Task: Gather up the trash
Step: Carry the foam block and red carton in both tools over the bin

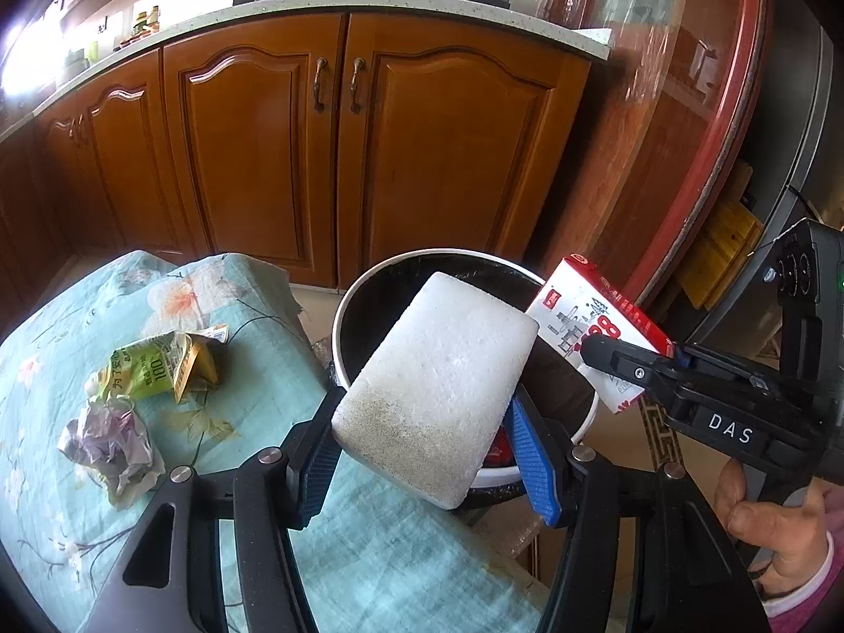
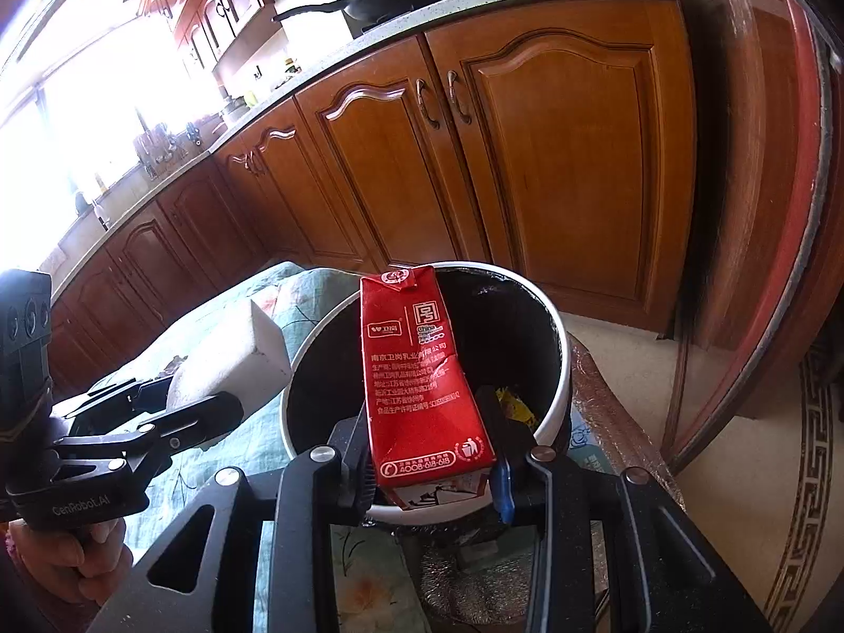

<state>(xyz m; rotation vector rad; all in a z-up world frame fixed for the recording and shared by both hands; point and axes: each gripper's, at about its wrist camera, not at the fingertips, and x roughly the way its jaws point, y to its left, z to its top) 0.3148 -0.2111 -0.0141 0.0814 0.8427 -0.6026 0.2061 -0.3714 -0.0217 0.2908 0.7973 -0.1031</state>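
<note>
Holding a white foam block (image 1: 435, 395) between its blue pads, the left gripper (image 1: 422, 438) pinches it by the lower end, so most of the block leans out over the bin (image 1: 348, 311). I think it is held this way so that it can fall straight inside when the jaws let go. The right gripper (image 2: 432, 467) does the same with a red milk carton (image 2: 422, 380): its jaws are pressed on the carton's lower part, and the carton stands tilted above the black inside of the bin. Both pieces of trash are over or at the white rim, not yet dropped. Some yellow wrapper (image 2: 514, 406) lies already at the bottom of the bin. The bin stands just beside the desk (image 1: 369, 543), which has a light green flowered cloth, probably so the way from desk to bin is short. On the cloth, well apart from the grippers, a green crumpled packet (image 1: 158, 366) and a grey crumpled bag (image 1: 111, 446) wait to be collected. Behind are the wooden kitchen cabinets (image 1: 264, 147).
</note>
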